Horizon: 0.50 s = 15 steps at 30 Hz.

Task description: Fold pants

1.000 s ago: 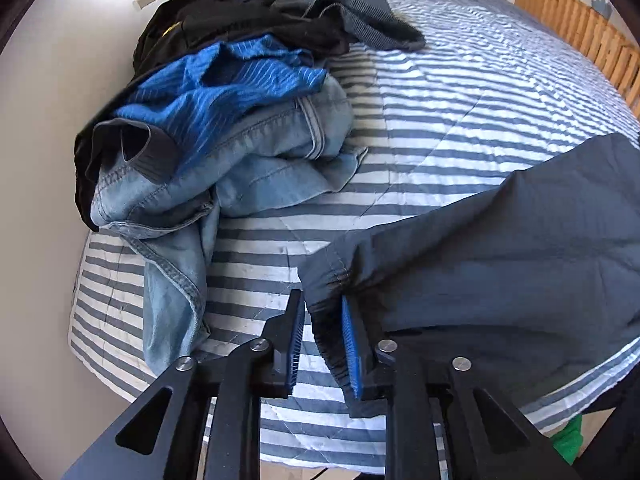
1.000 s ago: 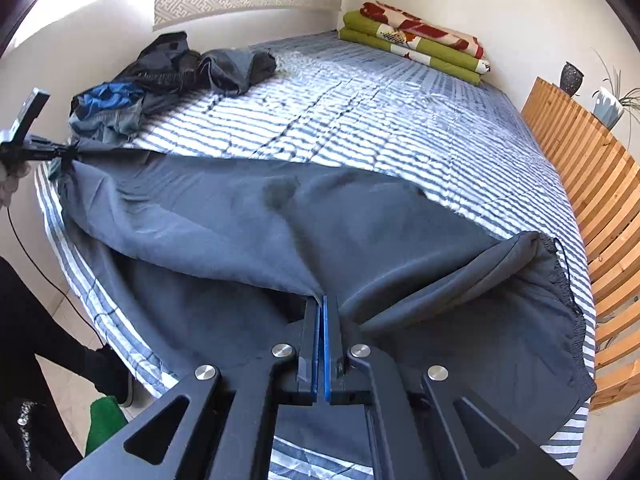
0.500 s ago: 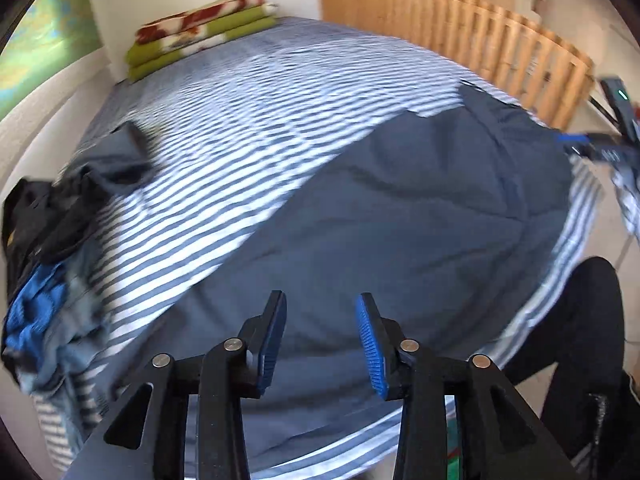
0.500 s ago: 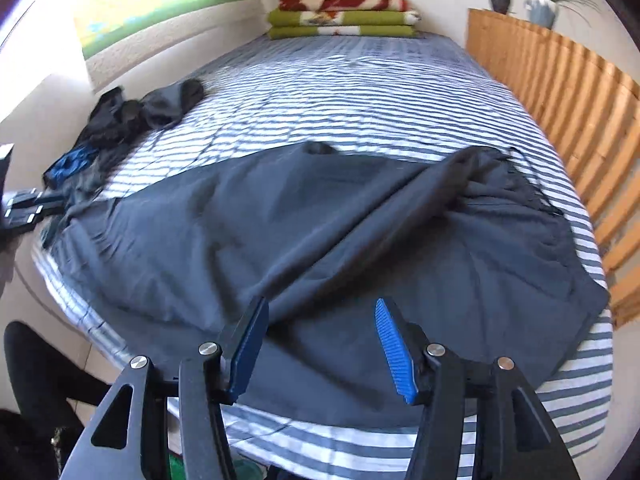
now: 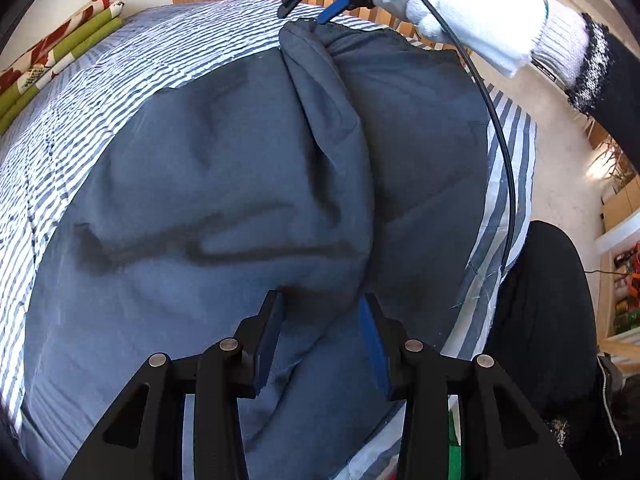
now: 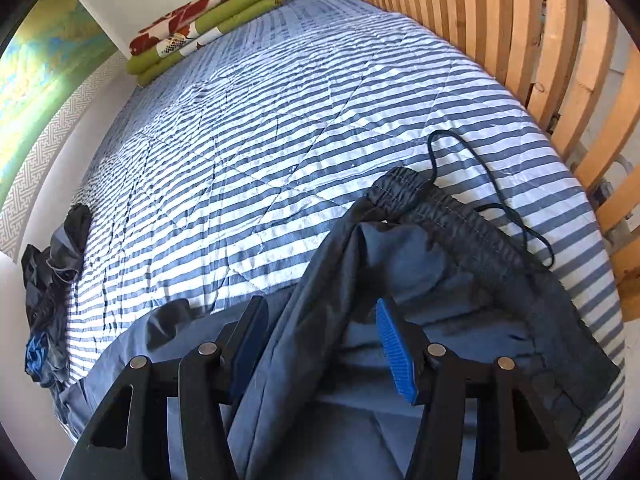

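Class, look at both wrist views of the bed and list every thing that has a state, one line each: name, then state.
Dark pants: spread on the bed, loosely folded over, a raised fold down the middle.
Drawstring: untied, trailing loose on the striped bedcover.
Left gripper: open, above the pants.
Right gripper: open, astride a ridge of cloth.
Blankets: folded, stacked.
Clothes pile: crumpled, unfolded.

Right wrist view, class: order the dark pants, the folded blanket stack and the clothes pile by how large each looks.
1. Dark pants, though nearest the camera.
2 and 3. Folded blanket stack and clothes pile: alike, both far, unranked.
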Each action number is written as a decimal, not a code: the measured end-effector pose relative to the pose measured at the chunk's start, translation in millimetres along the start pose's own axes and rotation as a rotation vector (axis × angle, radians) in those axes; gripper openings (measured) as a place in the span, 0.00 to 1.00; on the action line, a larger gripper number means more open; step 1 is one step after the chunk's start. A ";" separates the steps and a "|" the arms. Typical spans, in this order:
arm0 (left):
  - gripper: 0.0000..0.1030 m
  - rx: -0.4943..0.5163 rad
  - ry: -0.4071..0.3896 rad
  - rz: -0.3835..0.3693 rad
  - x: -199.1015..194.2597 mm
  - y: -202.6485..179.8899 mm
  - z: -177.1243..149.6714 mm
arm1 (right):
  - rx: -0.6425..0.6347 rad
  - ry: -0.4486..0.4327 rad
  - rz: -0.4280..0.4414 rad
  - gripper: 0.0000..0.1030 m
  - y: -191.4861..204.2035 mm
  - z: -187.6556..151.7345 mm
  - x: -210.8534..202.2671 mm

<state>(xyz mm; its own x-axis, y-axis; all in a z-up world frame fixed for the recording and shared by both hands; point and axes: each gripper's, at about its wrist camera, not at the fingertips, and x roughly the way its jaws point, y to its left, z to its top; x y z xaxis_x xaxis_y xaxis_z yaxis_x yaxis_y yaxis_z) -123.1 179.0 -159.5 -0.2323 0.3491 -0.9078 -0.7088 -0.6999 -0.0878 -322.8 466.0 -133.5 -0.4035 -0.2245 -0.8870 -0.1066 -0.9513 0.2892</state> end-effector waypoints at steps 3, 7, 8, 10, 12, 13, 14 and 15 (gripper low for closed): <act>0.41 0.019 0.015 -0.004 7.8 -0.5 3.0 | -0.005 0.039 -0.041 0.51 6.4 11.6 26.3; 0.13 -0.013 0.019 -0.026 11.2 9.4 2.9 | -0.020 0.057 -0.117 0.50 8.0 18.6 48.5; 0.09 -0.030 0.018 -0.038 10.8 12.4 3.2 | -0.021 0.054 -0.117 0.44 6.7 18.5 48.9; 0.02 -0.046 0.013 -0.045 11.5 15.6 5.4 | -0.015 0.041 -0.111 0.11 2.0 15.6 43.6; 0.02 -0.046 0.003 -0.037 8.3 15.3 6.3 | -0.002 0.015 -0.081 0.04 -5.9 12.6 30.9; 0.02 -0.040 -0.004 -0.036 5.0 13.7 6.1 | 0.001 -0.014 -0.083 0.04 -8.8 10.5 20.5; 0.02 -0.033 -0.014 -0.039 -0.3 11.5 5.2 | 0.005 -0.042 -0.079 0.04 -12.6 6.9 8.1; 0.02 -0.025 -0.025 -0.037 -5.9 9.6 3.9 | 0.011 -0.070 -0.063 0.04 -16.8 2.6 -6.4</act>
<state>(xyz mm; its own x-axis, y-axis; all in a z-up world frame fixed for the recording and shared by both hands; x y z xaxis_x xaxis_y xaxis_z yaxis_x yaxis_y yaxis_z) -131.2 172.7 -153.4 -0.2233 0.3900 -0.8933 -0.7003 -0.7017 -0.1312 -320.7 484.0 -131.7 -0.4579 -0.1487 -0.8765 -0.1433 -0.9607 0.2379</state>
